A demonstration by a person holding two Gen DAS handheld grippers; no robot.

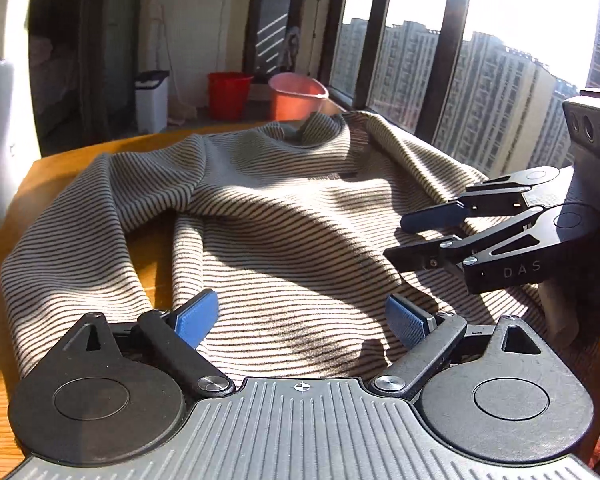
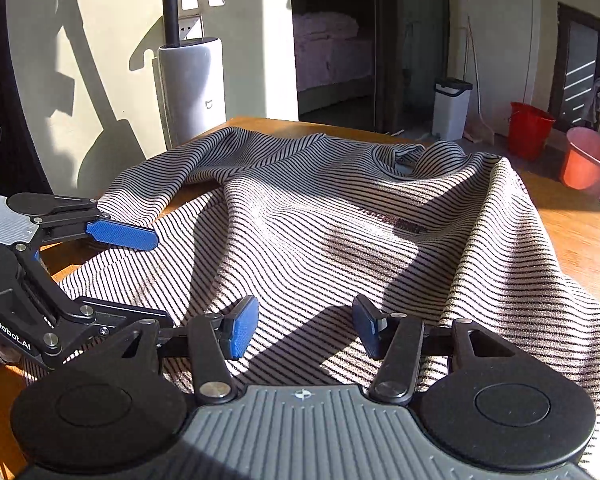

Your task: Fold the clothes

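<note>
On the table [image 1: 60, 168], a striped sweater [image 1: 284, 216] lies spread out front side up, its collar [image 2: 410, 160] at the far end and small dark lettering [image 2: 396, 222] on the chest. One sleeve [image 1: 60, 232] curves down the left side in the left wrist view, with a strip of bare wood showing between it and the body of the garment. The cloth is rumpled, with broad folds and patches of sun and shadow across it.

Just above the near hem, the left gripper [image 1: 302, 320] stands wide open, its blue pads [image 1: 198, 318] well apart and nothing between them but the fabric lying below; they do not press on it. The right gripper [image 2: 306, 328] hangs over the near part of the sweater as well, its jaws about half open, and its pads [image 2: 244, 328] hold nothing. Seen from the left wrist, the right gripper [image 1: 420, 236] sits at the sweater's right edge, its fingers apart and free of the cloth.

Beyond the table are a white bin [image 1: 152, 100], a red bucket [image 1: 228, 94] and a pink bucket [image 1: 296, 94] on the floor, beside a large window [image 1: 480, 92]. A white appliance [image 2: 192, 88] stands against the wall by the table's far corner.
</note>
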